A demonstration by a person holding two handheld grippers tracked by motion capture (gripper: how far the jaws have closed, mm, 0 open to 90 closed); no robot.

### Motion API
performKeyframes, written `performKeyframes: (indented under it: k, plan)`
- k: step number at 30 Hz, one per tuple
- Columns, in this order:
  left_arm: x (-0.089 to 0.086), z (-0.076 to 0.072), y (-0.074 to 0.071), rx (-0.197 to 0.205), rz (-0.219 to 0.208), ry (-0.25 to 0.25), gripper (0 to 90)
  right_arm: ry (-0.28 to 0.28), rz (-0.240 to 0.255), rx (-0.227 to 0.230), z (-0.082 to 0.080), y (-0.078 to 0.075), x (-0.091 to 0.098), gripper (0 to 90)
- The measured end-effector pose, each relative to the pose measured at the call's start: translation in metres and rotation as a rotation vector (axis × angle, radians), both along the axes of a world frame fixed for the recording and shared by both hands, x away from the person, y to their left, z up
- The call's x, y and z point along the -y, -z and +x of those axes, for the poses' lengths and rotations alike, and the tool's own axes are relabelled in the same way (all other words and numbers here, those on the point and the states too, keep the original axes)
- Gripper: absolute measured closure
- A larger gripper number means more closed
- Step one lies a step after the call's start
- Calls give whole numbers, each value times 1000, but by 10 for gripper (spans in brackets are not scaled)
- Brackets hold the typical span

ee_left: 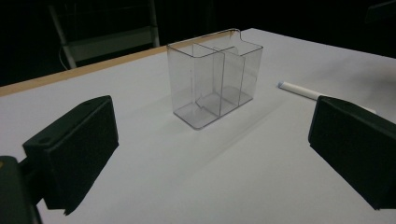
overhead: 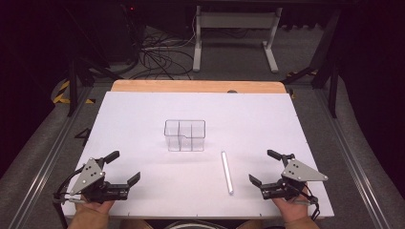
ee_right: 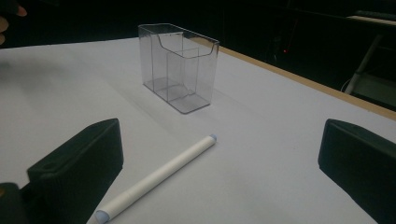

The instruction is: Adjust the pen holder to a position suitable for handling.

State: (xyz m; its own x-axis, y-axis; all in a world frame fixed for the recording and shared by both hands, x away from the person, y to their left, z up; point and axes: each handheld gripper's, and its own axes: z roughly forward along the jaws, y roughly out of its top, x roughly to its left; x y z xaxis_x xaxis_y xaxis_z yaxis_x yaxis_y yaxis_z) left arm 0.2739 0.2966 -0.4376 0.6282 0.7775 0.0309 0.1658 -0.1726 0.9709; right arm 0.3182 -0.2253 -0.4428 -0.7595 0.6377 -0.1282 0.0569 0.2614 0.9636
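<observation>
Centrally on the bench (overhead: 143, 119) stood a clear plastic box (overhead: 185, 135), upright, open at the top and split by thin walls into compartments; one long wall had a stepped cutout along its rim. Its sides were smooth and glossy, and the white surface showed straight through them. In the left gripper view the box (ee_left: 215, 81) appeared ahead of the jaws, with the pen lying beyond it to the right. In the right gripper view the box (ee_right: 179, 65) stood farther off, past the pen's tip.

Near the box, to its right and toward the person, lay a slim white pen (overhead: 227, 171), a straight matt cylinder with pale bluish ends, flat on the bench and touching nothing else. The bench top was a white sheet over a wooden board whose edge showed at the far side.

Both tools rested at the near edge. The left hand-held gripper (overhead: 126, 166) had its black blocky jaws spread wide, holding nothing. The right hand-held gripper (overhead: 261, 166) was likewise wide apart and empty, with the pen (ee_right: 156, 179) lying between its jaws, apart from both.
</observation>
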Motion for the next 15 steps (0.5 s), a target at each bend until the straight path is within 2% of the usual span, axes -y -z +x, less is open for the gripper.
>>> performKeyframes:
  k: [15]
  plan:
    - [1, 1, -2, -4, 8, 17, 38, -16, -10, -3, 0, 0, -1, 9]
